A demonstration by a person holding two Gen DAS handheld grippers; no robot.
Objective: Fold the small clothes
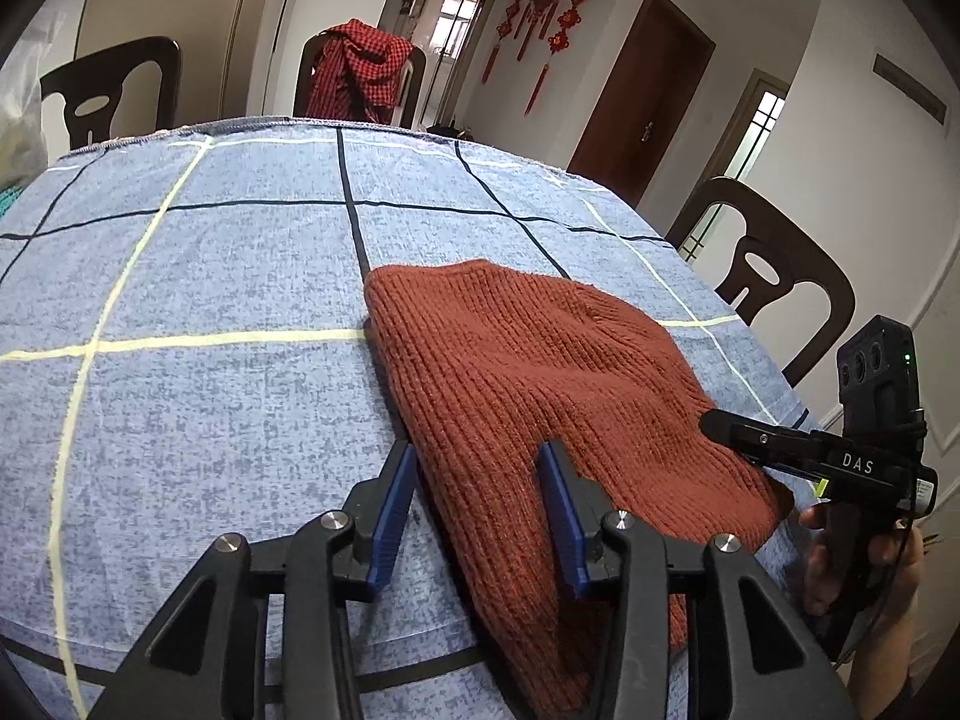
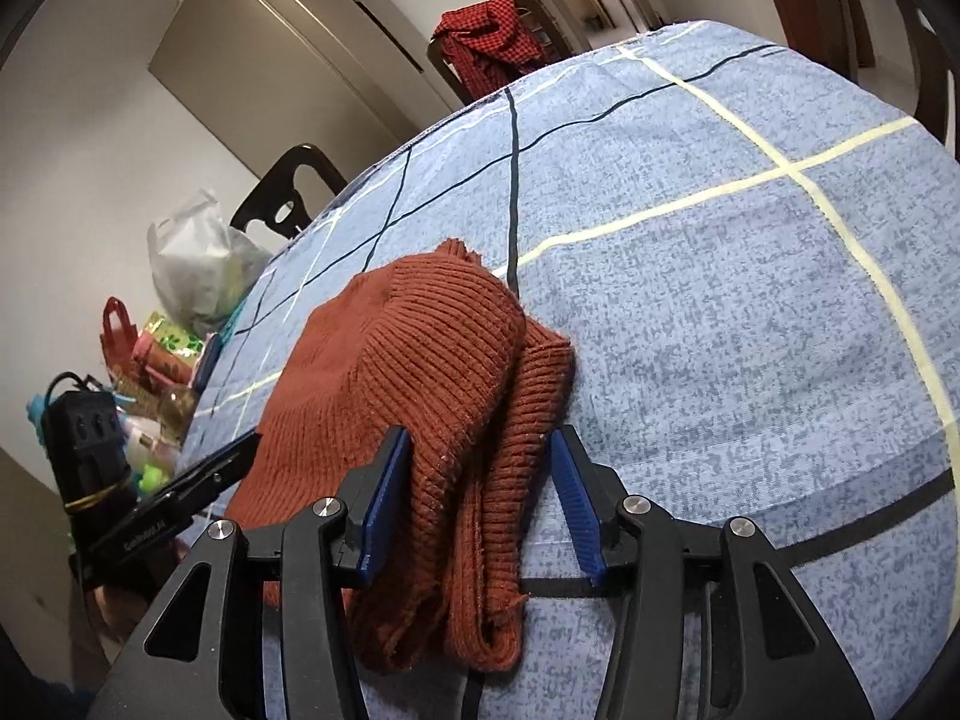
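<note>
On the left wrist view:
Garment: a rust-red knitted sweater [image 1: 528, 384] lies folded on the blue checked tablecloth [image 1: 198, 276], toward the near right side of the table.
Left tongs: the left gripper [image 1: 477, 504] is released, blue pads spread, straddling the near left edge of the knit; one pad is over cloth, the other over the garment.
Right tongs: the right gripper [image 1: 714, 420] shows from the side at the sweater's right edge; from here I cannot tell whether it is released or clenched.
Step, as judged: both edges are being taken for a further fold. Advise closing on all layers at once, not the top layer only.
Room: broad bare cloth to the left and beyond; the table edge and a chair [image 1: 774, 276] stand close on the right.

On the right wrist view:
Garment: the sweater [image 2: 414, 372] shows two stacked layers with a rolled edge running toward the camera.
Right tongs: the right gripper [image 2: 480, 498] is released, pads on either side of the doubled edge, not pinching it.
Left tongs: the left gripper [image 2: 240, 450] touches the far side of the knit.
Risk, as judged: loose lower layer may slip free if gripped shallow.
Room: open cloth to the right; bags [image 2: 192, 264] crowd the far left, clear of the work.
</note>
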